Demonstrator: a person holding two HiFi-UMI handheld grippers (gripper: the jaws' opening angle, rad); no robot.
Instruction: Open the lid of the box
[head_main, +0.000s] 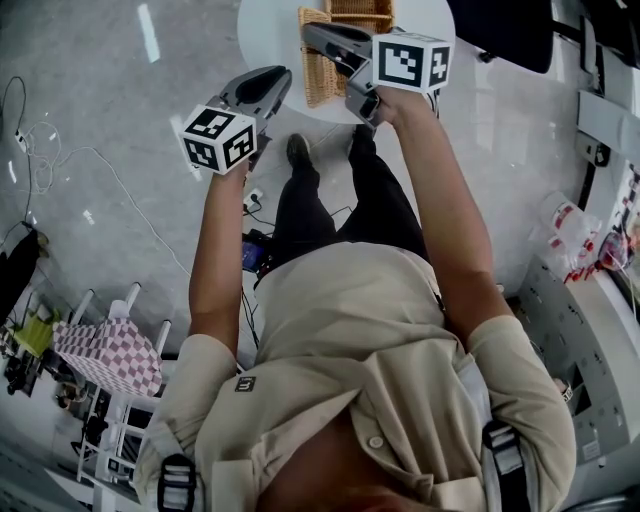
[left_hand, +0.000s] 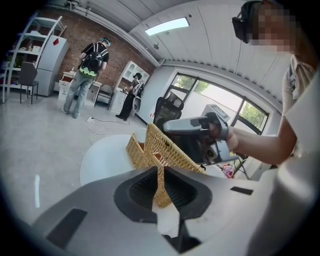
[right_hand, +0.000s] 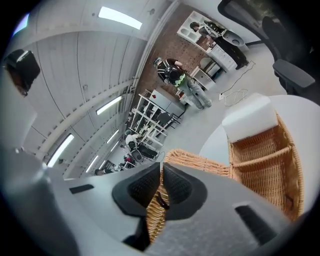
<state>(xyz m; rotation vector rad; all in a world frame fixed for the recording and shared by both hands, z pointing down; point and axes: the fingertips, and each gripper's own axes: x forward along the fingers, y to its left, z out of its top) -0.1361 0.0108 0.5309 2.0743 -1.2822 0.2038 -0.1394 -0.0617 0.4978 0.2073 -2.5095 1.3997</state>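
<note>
Round white worktop (head_main: 270, 30), grey floor (head_main: 100, 100), wicker box (right_hand: 265, 160) at its near edge, arms outstretched, your left gripper (left_hand: 160, 174) and right gripper (right_hand: 161, 174) jaws clamping the tilted lid (left_hand: 167, 150).

The box (right_hand: 265, 160) and its lid (right_hand: 200, 162) are rough woven tan wicker, the table (left_hand: 105, 157) is smooth matt white, the floor (head_main: 120, 200) is glossy grey, and the left gripper (left_hand: 161, 175) and right gripper (right_hand: 161, 180) have matt grey plastic bodies with ribbed black pads (right_hand: 142, 187).
</note>
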